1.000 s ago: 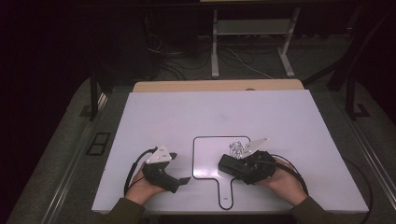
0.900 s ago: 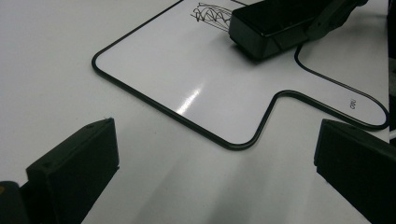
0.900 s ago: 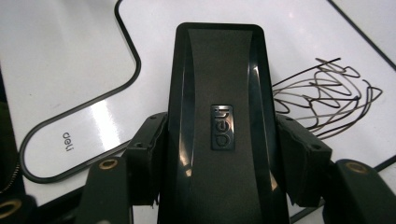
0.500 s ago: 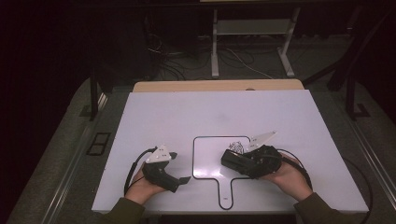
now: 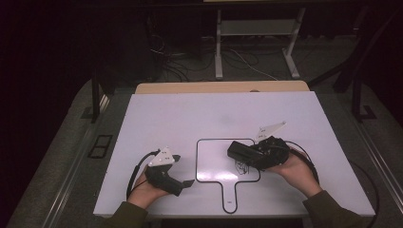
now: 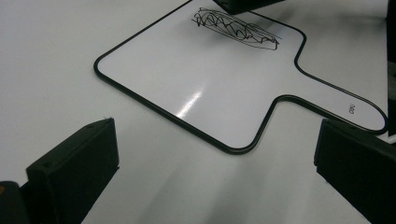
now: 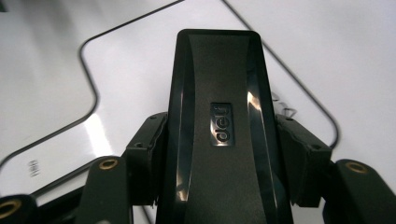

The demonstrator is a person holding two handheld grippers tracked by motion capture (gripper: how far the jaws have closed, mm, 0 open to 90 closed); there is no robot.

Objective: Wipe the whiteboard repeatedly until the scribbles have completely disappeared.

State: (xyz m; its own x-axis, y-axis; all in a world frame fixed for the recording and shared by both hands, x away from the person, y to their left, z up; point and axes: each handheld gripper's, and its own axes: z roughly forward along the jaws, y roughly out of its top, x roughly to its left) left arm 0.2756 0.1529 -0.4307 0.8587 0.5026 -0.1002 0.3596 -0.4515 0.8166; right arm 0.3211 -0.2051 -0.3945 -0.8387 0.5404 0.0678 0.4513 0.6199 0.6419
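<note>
White and wide, the surface (image 5: 190,118) fills the middle of a dark room, with a pale wooden edge along its far side and cables and a metal frame (image 5: 256,33) on the floor behind it. On it lies a small paddle-shaped whiteboard (image 5: 216,159) with a black border and a short handle that points toward the person.

The right gripper (image 7: 219,140) has its fingers (image 7: 144,158) clenched on a black eraser (image 7: 217,121), one pad pressing each long side. In the high view the eraser (image 5: 240,151) is over the right part of the whiteboard, just beside a black scribble (image 5: 243,167); whether it touches the board cannot be told. The scribble (image 6: 236,28) is a dense tangle of loops, not readable as words. A raised silvery logo on the eraser's top reads roughly as "deli", though the glare makes the last letters uncertain.

The left gripper (image 6: 215,182) rests by the whiteboard's left edge, near the handle. Its fingers (image 6: 74,172) stand released and wide apart, holding nothing, with bare surface and the board's corner between them. The left hand (image 5: 142,192) lies on the surface.

Small printing sits near the end of the handle (image 6: 351,109), too tiny to read.
</note>
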